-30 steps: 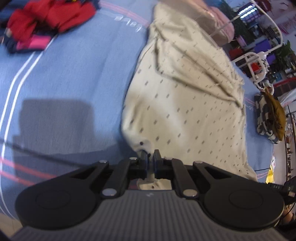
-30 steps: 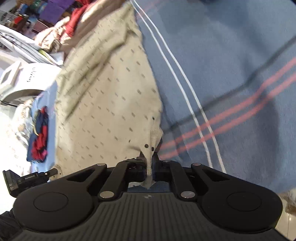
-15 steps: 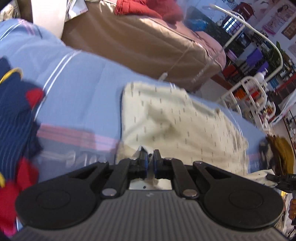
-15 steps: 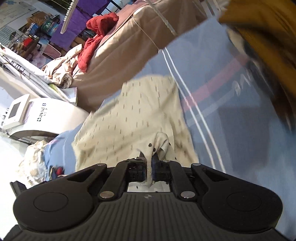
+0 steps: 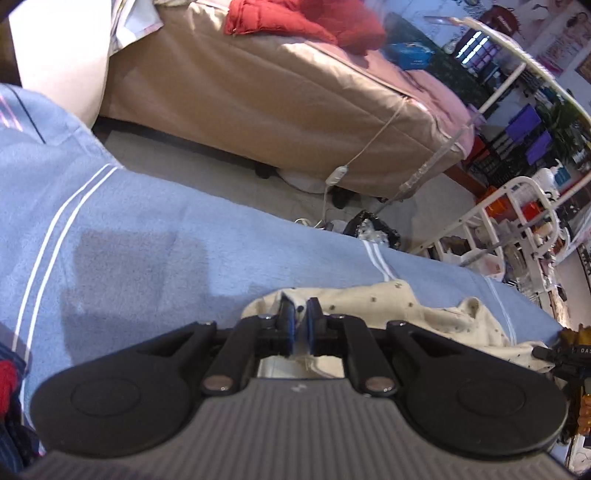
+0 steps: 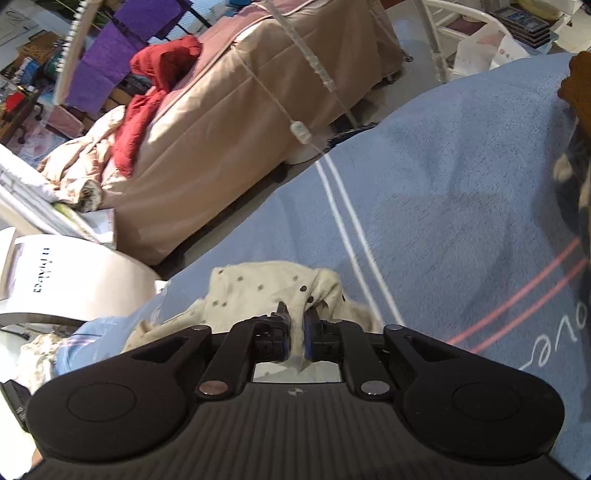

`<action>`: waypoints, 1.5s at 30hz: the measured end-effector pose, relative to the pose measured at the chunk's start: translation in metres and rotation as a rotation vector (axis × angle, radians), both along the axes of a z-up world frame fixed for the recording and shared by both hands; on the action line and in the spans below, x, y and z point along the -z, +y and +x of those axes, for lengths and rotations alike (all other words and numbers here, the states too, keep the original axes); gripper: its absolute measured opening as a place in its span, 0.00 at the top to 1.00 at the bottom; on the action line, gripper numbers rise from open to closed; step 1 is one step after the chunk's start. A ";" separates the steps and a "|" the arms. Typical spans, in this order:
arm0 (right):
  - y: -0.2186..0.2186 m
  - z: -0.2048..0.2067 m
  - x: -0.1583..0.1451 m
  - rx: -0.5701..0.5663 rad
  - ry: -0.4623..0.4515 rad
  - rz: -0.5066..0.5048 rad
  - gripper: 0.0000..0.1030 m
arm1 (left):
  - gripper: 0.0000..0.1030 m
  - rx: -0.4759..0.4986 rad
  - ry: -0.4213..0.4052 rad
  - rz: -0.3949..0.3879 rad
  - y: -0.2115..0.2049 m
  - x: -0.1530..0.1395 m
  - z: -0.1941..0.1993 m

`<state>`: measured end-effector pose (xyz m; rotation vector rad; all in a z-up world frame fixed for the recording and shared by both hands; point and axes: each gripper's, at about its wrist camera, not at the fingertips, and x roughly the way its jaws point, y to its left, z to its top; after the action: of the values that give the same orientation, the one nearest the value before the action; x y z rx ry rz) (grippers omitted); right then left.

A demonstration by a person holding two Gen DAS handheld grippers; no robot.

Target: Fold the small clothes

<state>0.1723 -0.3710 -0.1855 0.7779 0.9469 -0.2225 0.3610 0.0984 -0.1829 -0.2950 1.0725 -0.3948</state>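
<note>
Item — cream dotted garment (image 5: 436,314), lying bunched on the blue blanket (image 5: 147,236), close to the blanket's far edge. All places below are being given relative to this garment.

Nearest: the left gripper (image 5: 300,322) is sitting at the garment's left corner, its jaws beginning to part, a thin fold of cream cloth still lying between the blue pads. The right gripper (image 6: 296,332) is sitting at the opposite corner by the small dark snaps; its jaws are opening more visibly, with a twisted tongue of fabric still lying between them.

Step in hand, as judged: the carried edge is being laid down to finish a fold. To do it well, both corners should be let go together and low over the cloth, so neither end is springing back; the pads should be drawing straight away rather than dragging the hem; the bunched middle probably needs smoothing before the next fold.

Beside the garment, to its right: script lettering on the blanket (image 6: 554,347) — partly cut off, reading only as "ove".

To its left, off the blanket: a white appliance (image 6: 74,280) bearing dark print, too skewed to read.

Beyond it, across the floor: a tan-skirted bed (image 5: 277,96) with a red garment (image 5: 295,20) heaped on top. No other legible writing.
</note>
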 end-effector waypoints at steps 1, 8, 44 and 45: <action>-0.001 0.001 0.000 0.013 0.002 -0.021 0.67 | 0.88 -0.011 0.008 0.023 0.000 0.005 0.004; 0.030 -0.007 -0.029 -0.161 -0.117 -0.289 0.54 | 0.30 -0.061 -0.122 0.081 0.011 -0.015 -0.002; 0.159 0.022 0.030 -0.756 -0.072 -0.415 0.61 | 0.36 0.495 -0.279 0.329 -0.138 0.013 -0.057; 0.158 0.025 0.036 -0.729 -0.057 -0.448 0.61 | 0.36 0.489 -0.265 0.348 -0.142 0.023 -0.056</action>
<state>0.1976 -0.2134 -0.2214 0.0025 1.0193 0.2223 0.3046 -0.0440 -0.2060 0.3304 0.9240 -0.6522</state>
